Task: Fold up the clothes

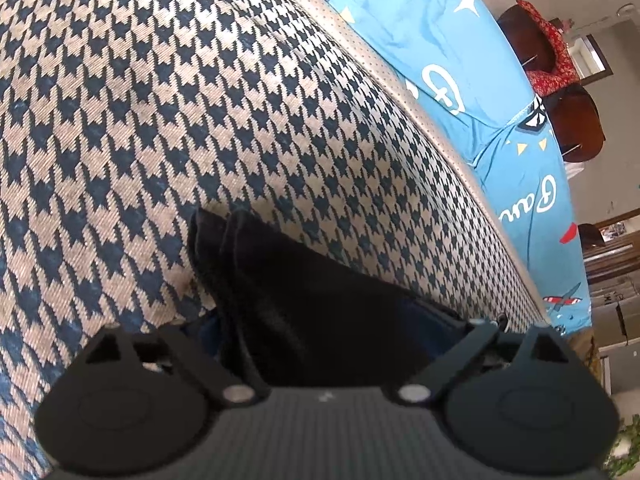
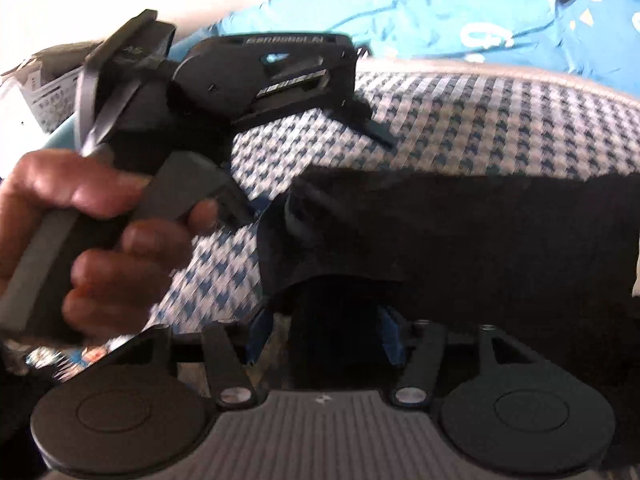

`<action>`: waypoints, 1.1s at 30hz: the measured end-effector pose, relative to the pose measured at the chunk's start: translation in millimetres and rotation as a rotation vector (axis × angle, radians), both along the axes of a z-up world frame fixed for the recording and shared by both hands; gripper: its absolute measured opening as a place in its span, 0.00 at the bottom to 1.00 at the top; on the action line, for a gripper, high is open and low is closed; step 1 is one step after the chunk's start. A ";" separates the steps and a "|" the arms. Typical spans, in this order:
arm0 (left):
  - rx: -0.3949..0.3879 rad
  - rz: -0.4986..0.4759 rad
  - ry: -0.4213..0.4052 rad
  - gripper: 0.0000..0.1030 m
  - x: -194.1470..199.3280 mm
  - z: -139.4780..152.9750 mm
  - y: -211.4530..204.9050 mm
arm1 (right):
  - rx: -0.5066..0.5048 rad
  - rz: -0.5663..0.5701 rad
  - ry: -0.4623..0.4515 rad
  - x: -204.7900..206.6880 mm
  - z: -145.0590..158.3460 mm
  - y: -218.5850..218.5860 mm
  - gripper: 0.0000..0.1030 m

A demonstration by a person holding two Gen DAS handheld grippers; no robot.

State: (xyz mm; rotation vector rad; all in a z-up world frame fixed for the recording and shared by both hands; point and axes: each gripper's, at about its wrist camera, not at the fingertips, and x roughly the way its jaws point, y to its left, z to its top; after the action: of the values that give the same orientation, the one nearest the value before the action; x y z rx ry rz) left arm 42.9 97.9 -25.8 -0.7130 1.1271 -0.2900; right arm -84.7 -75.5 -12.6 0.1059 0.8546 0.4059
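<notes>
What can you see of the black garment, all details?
The black garment is dark, soft, matte cloth, folded or bunched into thick layers with rounded fold edges. It lies on the houndstooth cover, its near end running under both cameras. In the right wrist view a bunched end sits between the right tongs' blue pads, which stand apart; whether they press it is unclear. The left tongs are spread wide around its other end. No print or label shows.
</notes>
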 end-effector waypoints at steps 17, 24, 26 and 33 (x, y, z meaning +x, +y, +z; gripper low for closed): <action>-0.166 0.025 -0.041 0.31 -8.5 8.3 -14.9 | -0.119 0.004 -0.271 -23.3 36.7 -11.3 0.12; -0.278 -0.065 -0.104 0.31 -7.4 32.0 -70.6 | -0.166 -0.096 -0.388 -37.7 63.1 -44.8 0.12; -0.316 -0.110 -0.129 0.31 -6.7 42.5 -96.2 | -0.178 -0.149 -0.436 -47.5 75.3 -64.8 0.11; -0.426 -0.282 -0.172 0.52 -9.1 56.2 -207.0 | -0.345 -0.385 -0.518 -73.0 92.6 -134.7 0.12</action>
State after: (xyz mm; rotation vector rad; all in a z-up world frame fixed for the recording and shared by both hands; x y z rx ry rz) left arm 33.7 -109.1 30.4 -0.8830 1.0090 -0.8339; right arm -157.7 -210.2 79.9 -0.1496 0.3671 -0.0834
